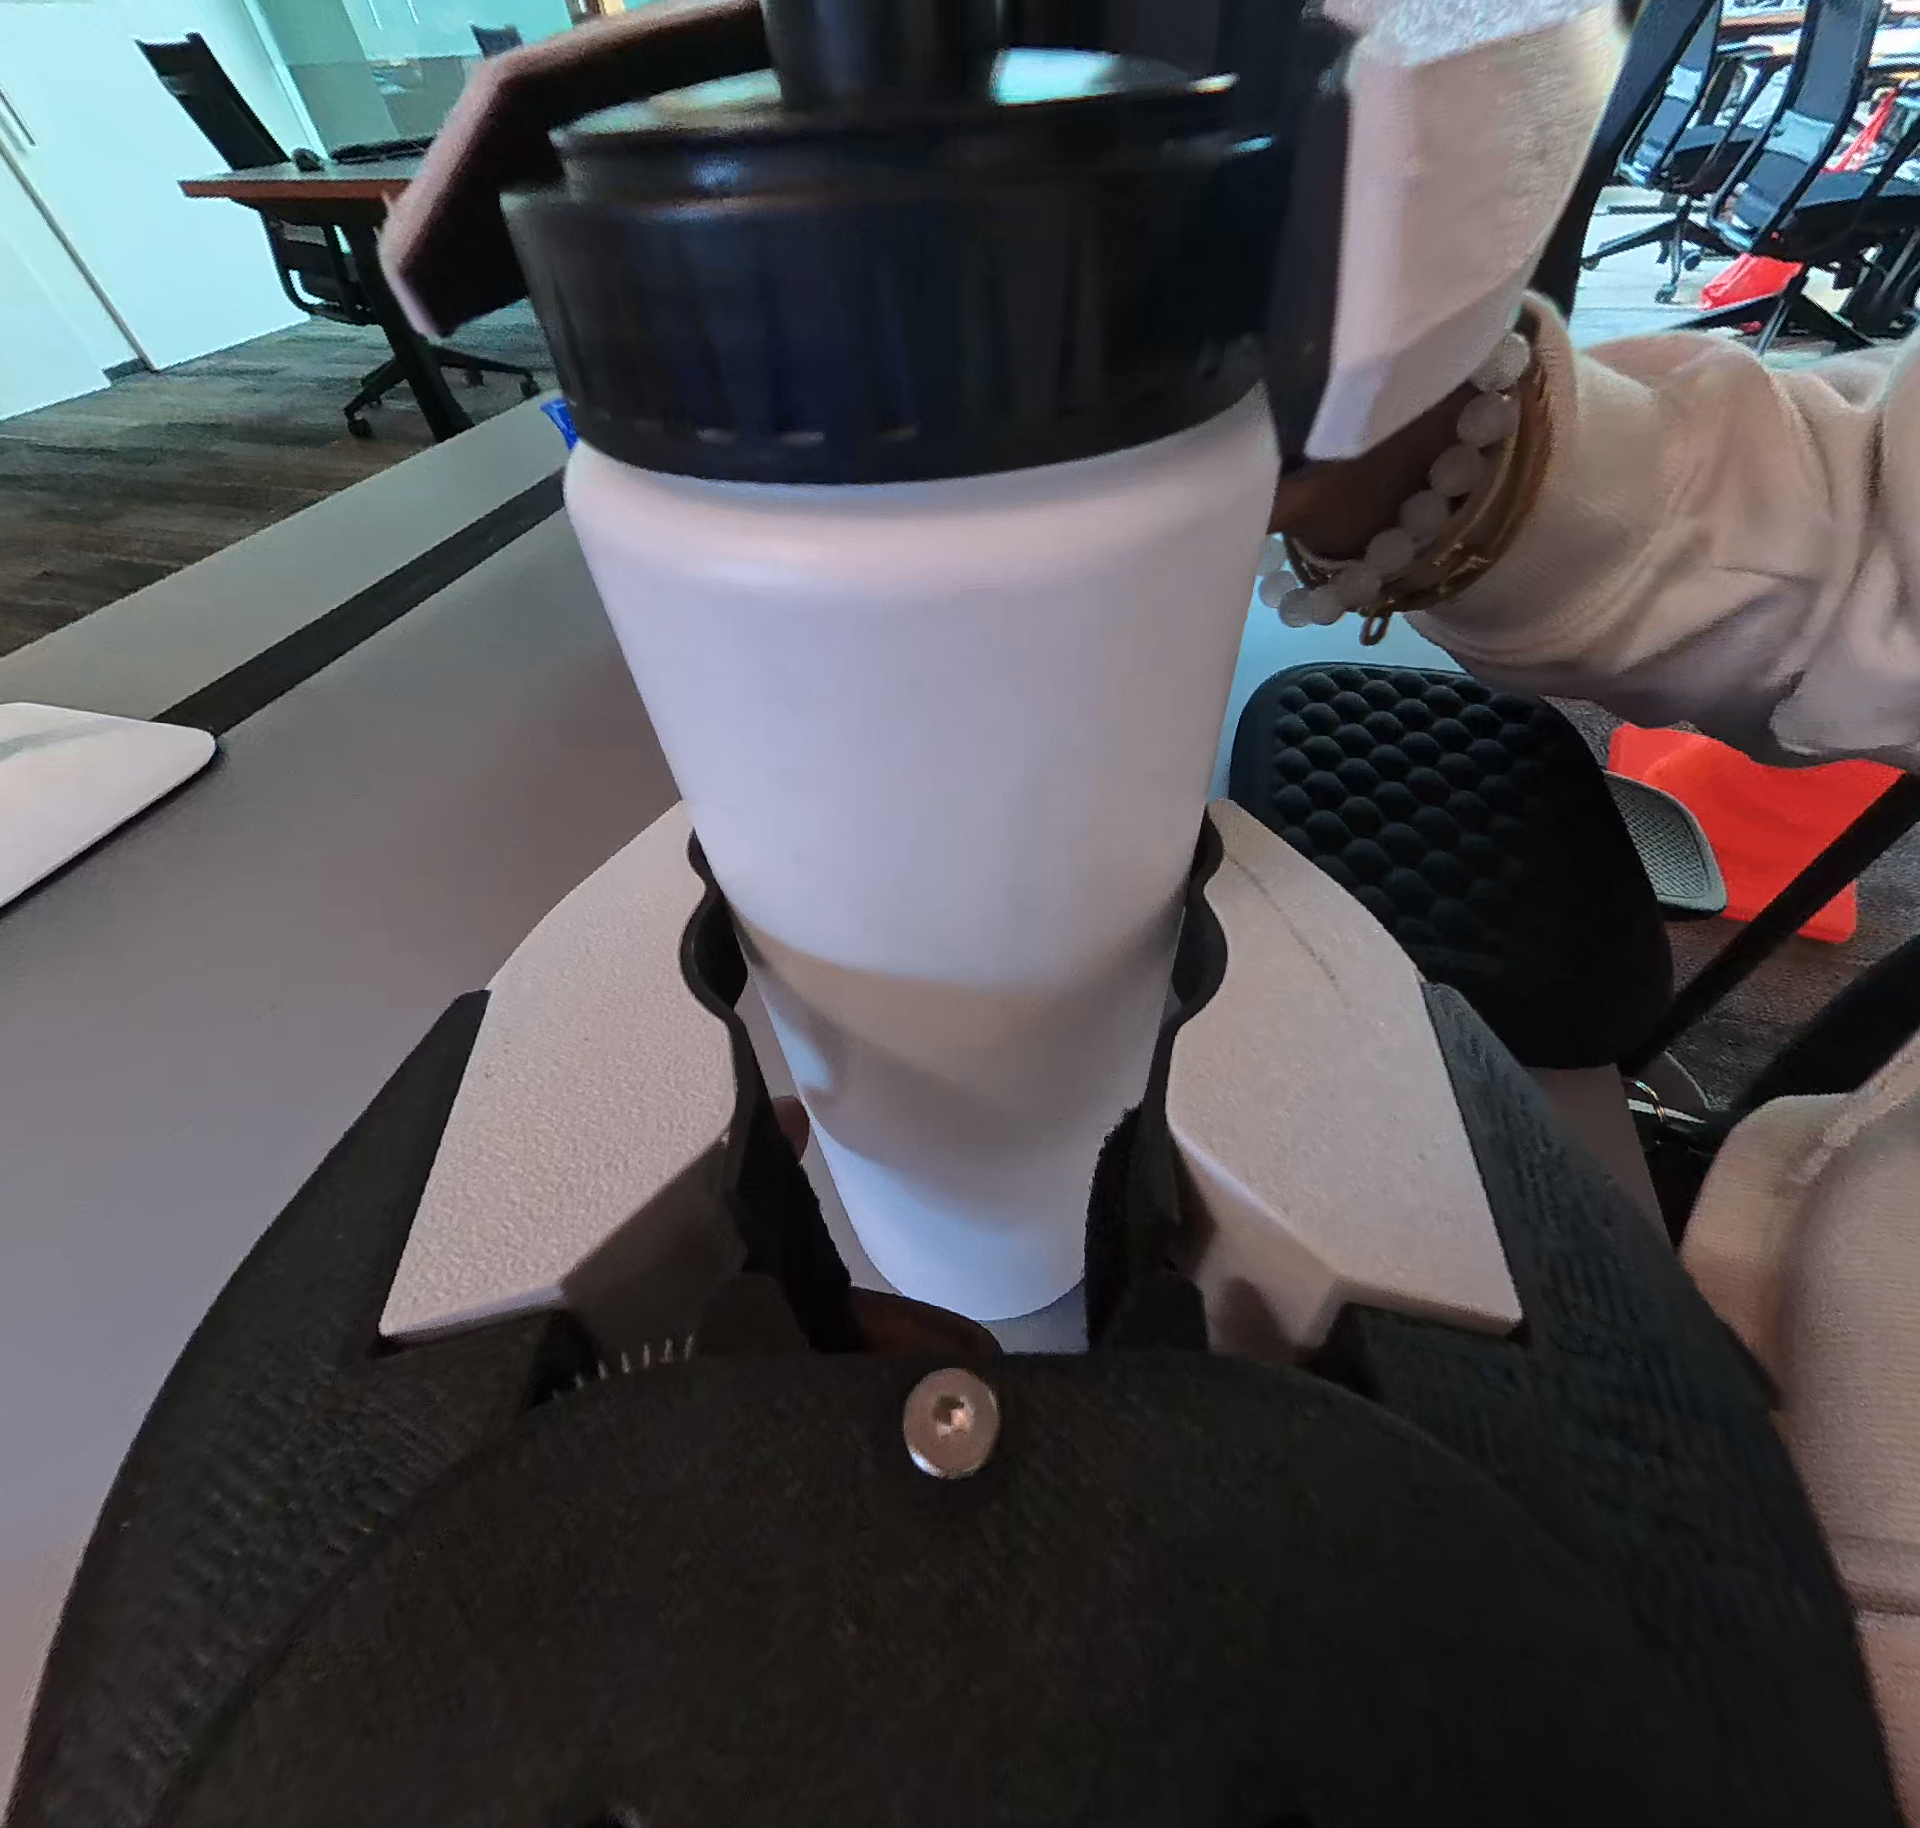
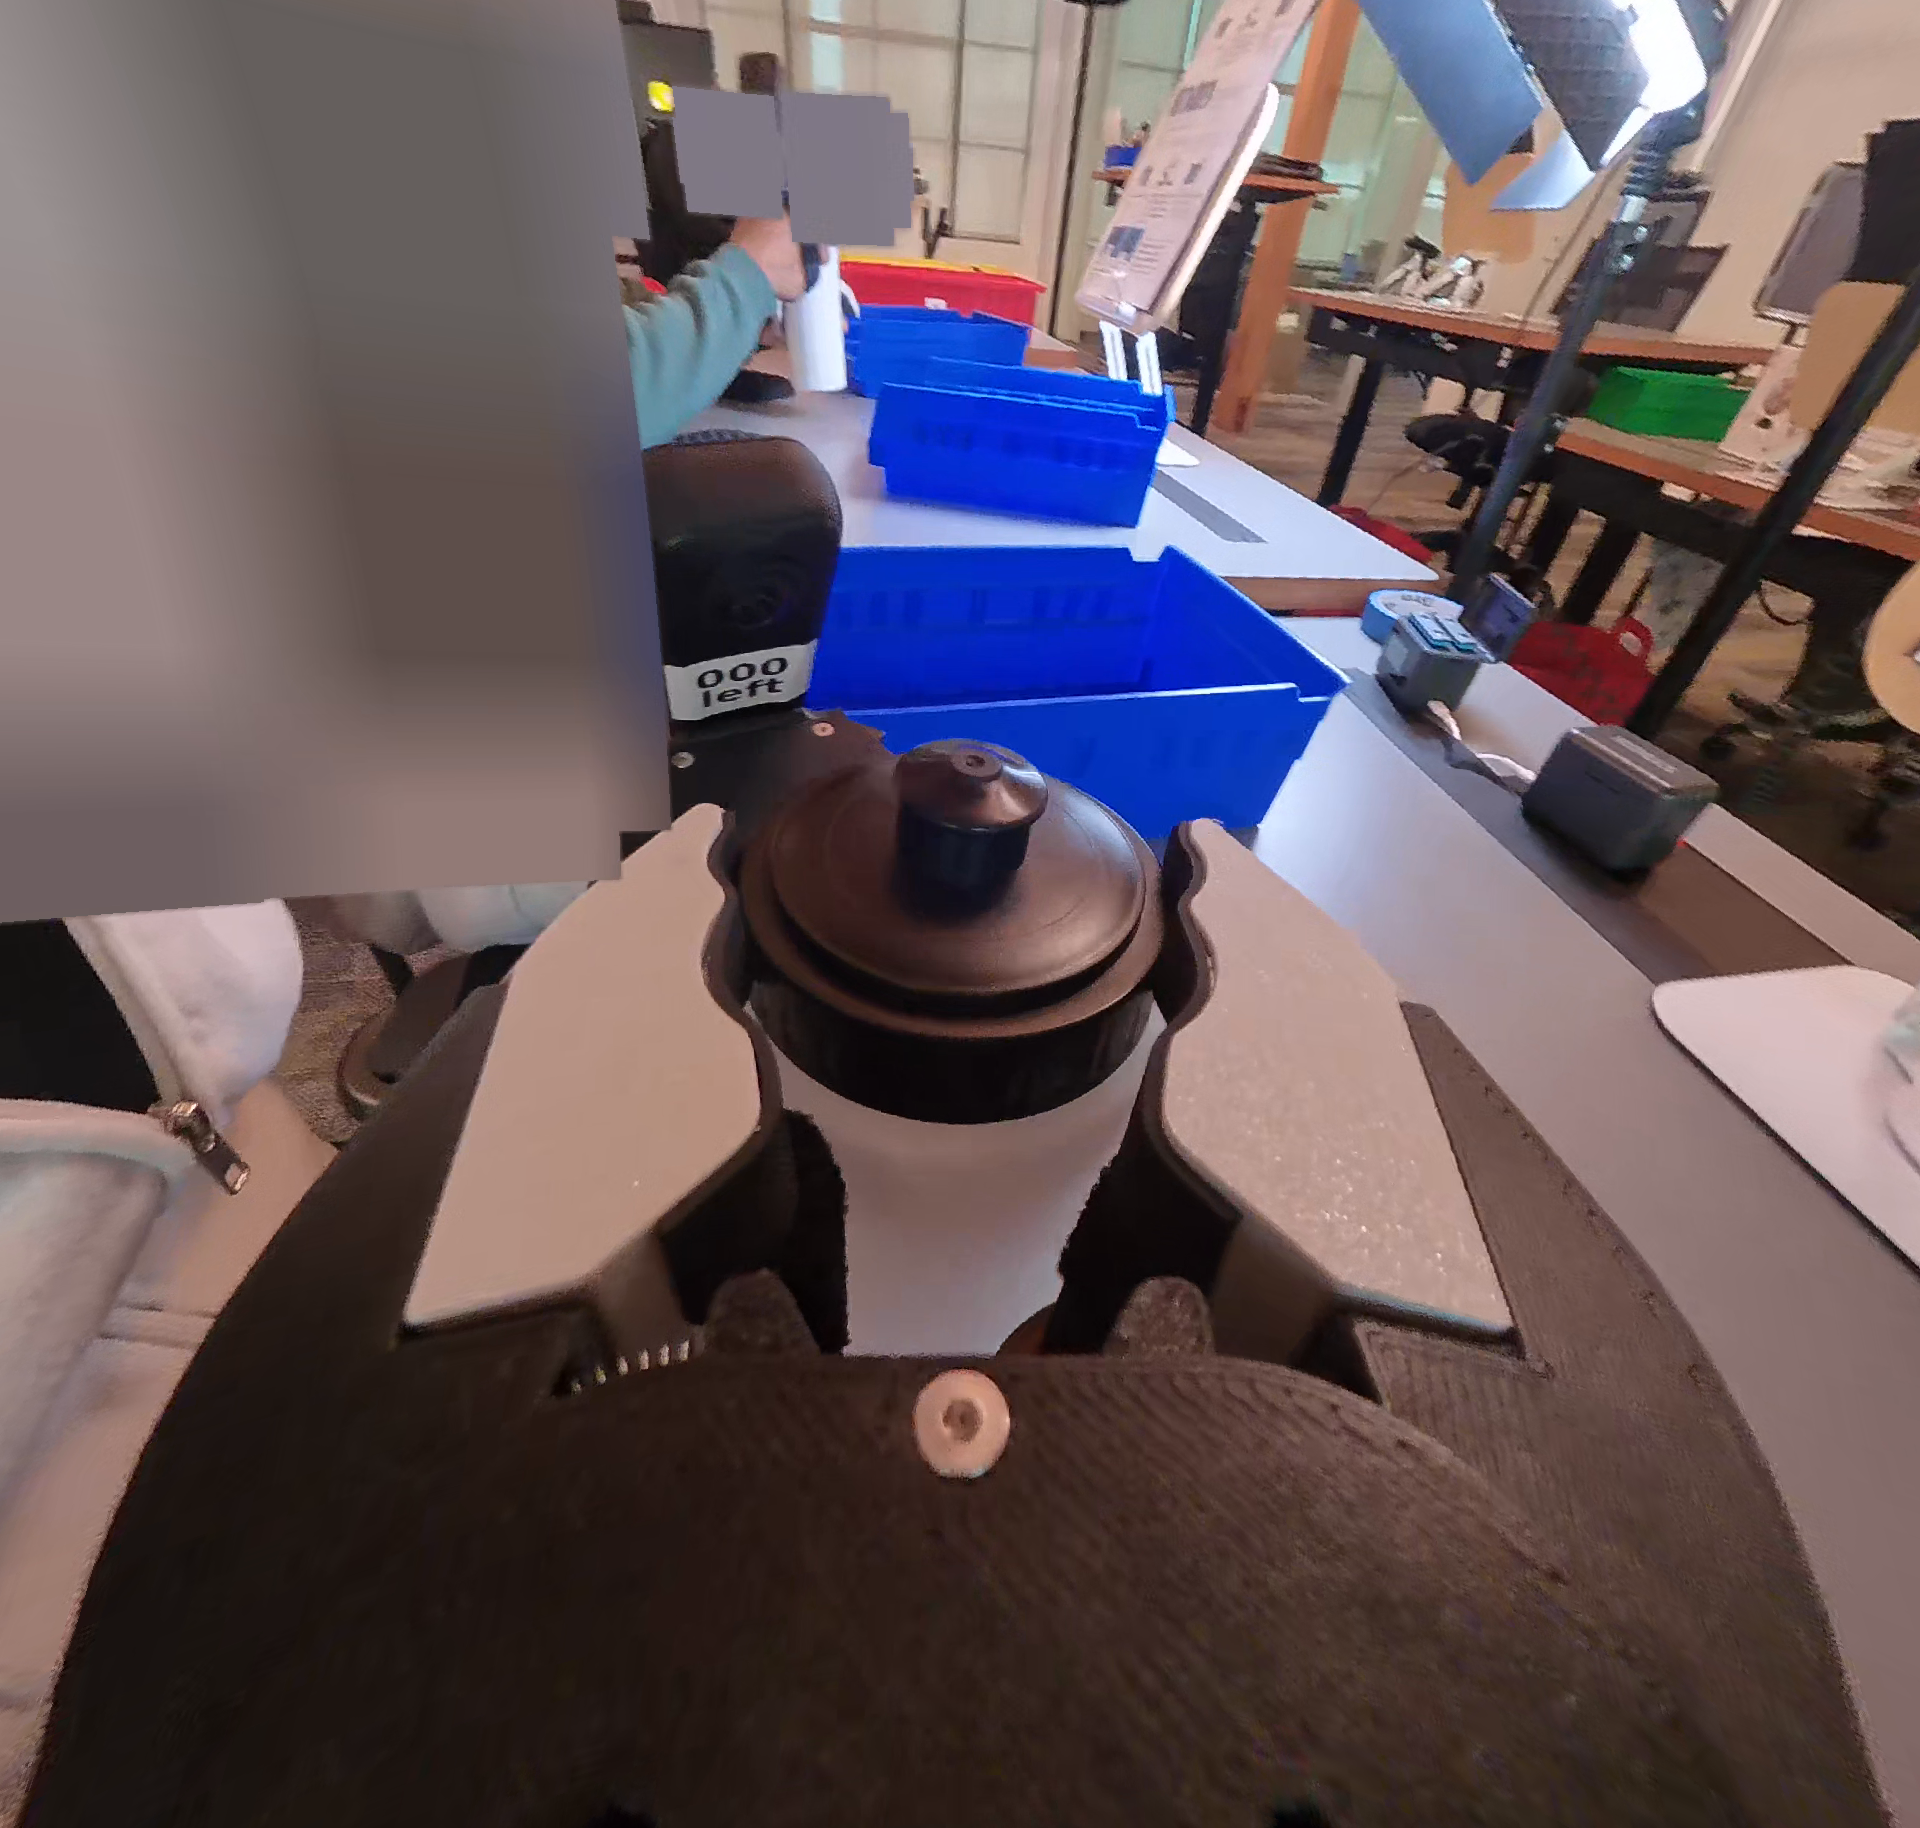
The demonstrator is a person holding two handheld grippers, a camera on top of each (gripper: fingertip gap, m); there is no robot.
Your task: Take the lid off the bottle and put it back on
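Lid (image 2: 940, 931) spout top: right view only.

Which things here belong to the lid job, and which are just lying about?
In the job:
- white bottle, held by the left claw
- black lid, on the bottle, gripped by the right claw

Lying about:
- blue bins
- grey boxes
- white pad
- office chairs

Left gripper (image 1: 951, 947) clamps the bottle (image 1: 925, 739) low on its body; right gripper (image 2: 951, 931) closes around the lid (image 2: 951, 937) from the far side.
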